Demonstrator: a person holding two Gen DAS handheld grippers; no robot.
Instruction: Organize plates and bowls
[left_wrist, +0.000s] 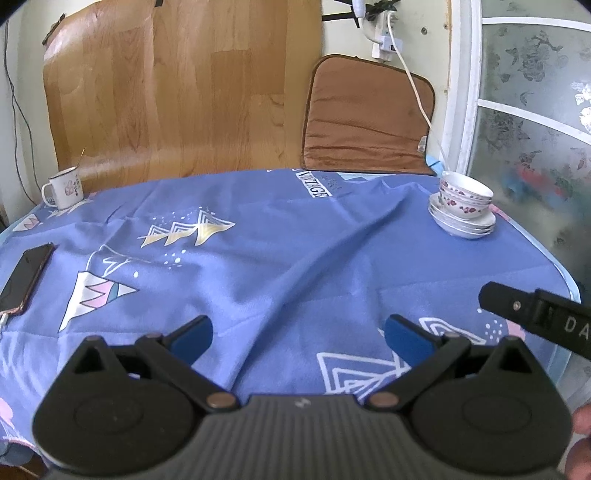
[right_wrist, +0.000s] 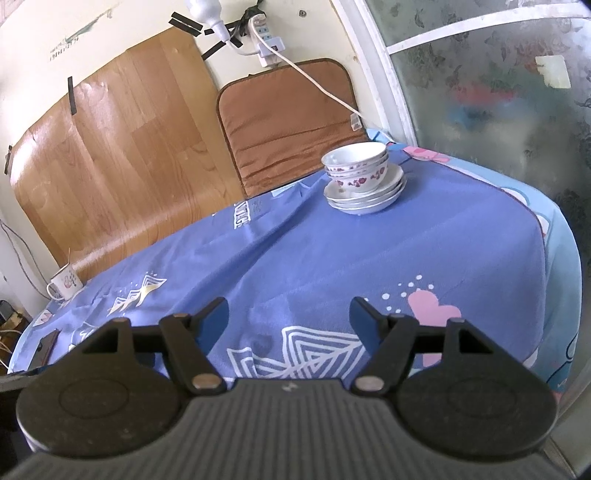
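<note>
cloth (left_wrist: 295, 258): blue printed fabric over the counter, matt, soft, creased
bowls (right_wrist: 356, 164): white glazed ceramic, glossy, red flower print
plates (right_wrist: 364, 195): white glazed ceramic, glossy, smooth
mug (left_wrist: 64, 186): white enamel look, glossy
phone (left_wrist: 26, 277): dark glass face, shiny
wall panel (left_wrist: 166, 92): wood-grain sheet, smooth, slight sheen
cushion (left_wrist: 365, 118): brown cloth, matt, wrinkled
left gripper (left_wrist: 297, 332): black plastic, matt; jaws blue, smooth; metal pivot pins
window (right_wrist: 498, 92): frosted patterned glass
</note>
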